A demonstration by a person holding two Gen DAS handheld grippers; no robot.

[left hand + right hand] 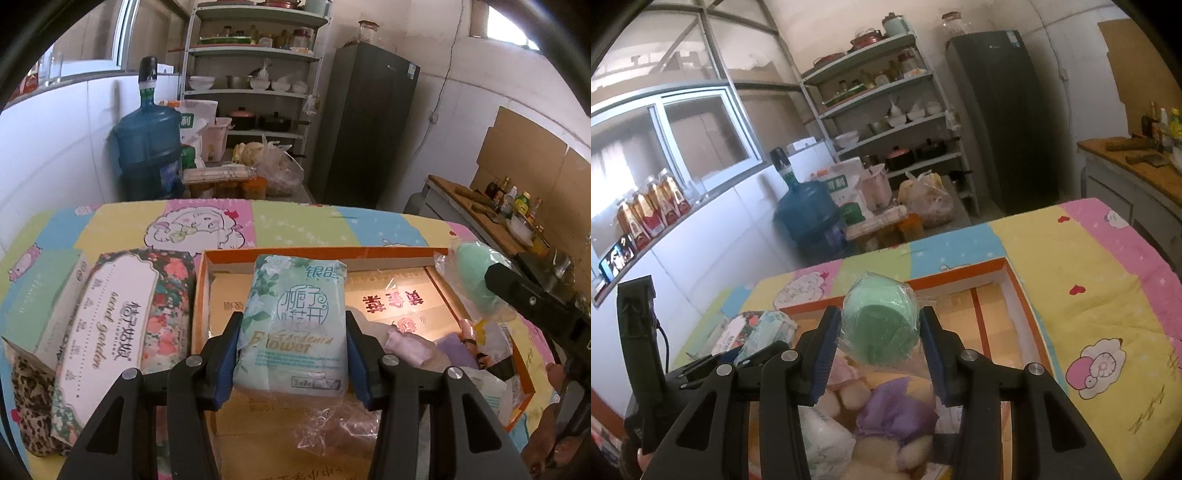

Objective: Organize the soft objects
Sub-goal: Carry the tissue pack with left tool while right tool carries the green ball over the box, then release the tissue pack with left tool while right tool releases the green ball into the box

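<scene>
Carrying two soft packs over the orange-rimmed box (207, 295) on the table (1089, 258).
Left gripper (291, 332) pinches a tissue pack (295, 317) by its sides above the box's left end; right gripper (877, 343) squeezes a green sponge (882, 325) in slippery wrap above the box's near right corner. Either could slip out and land outside the box rim.

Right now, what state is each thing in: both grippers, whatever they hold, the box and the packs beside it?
left gripper: shut on the tissue pack
tissue pack: held above the box
right gripper: shut on the green ball
green ball: plastic-wrapped, held over the box
orange box: open, soft items piled at one end
floral tissue pack: lying on the table, outside the box
</scene>
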